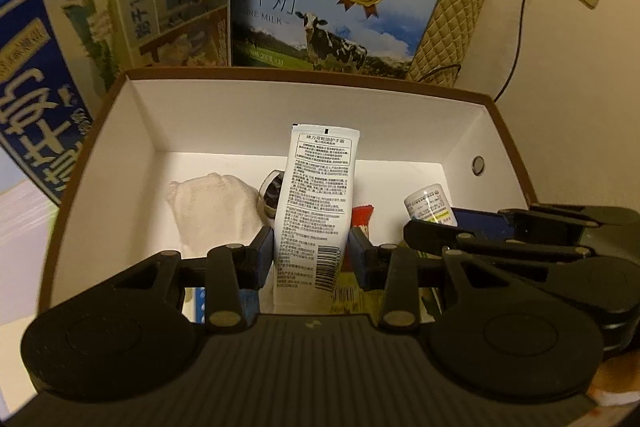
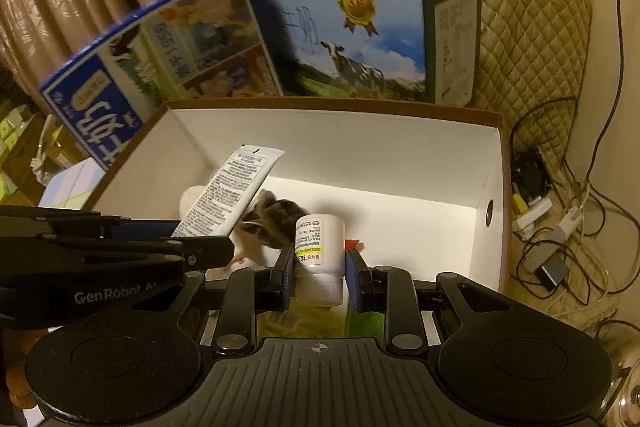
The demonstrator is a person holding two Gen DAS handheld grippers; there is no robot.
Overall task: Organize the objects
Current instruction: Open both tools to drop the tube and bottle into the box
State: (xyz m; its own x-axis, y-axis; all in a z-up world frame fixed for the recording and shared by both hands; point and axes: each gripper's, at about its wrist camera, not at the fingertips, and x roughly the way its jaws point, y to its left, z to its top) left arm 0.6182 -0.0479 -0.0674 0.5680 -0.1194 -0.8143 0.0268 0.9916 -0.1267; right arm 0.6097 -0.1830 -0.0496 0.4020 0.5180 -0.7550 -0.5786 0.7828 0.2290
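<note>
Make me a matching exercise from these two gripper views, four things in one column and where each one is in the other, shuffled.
Things:
1. white tube
2. small white bottle
3. white cloth
4. cow milk carton

Places:
A. standing behind the box
B. between the fingers of the left gripper
C. lying on the box floor
D. between the fingers of the right gripper

Pairs: 1-B, 2-D, 3-C, 4-A

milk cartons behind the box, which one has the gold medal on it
The light blue milk carton on the right, with a gold medal and a black-and-white cow under a blue sky. The dark blue carton to its left leans over the white storage box and has no medal.
</note>
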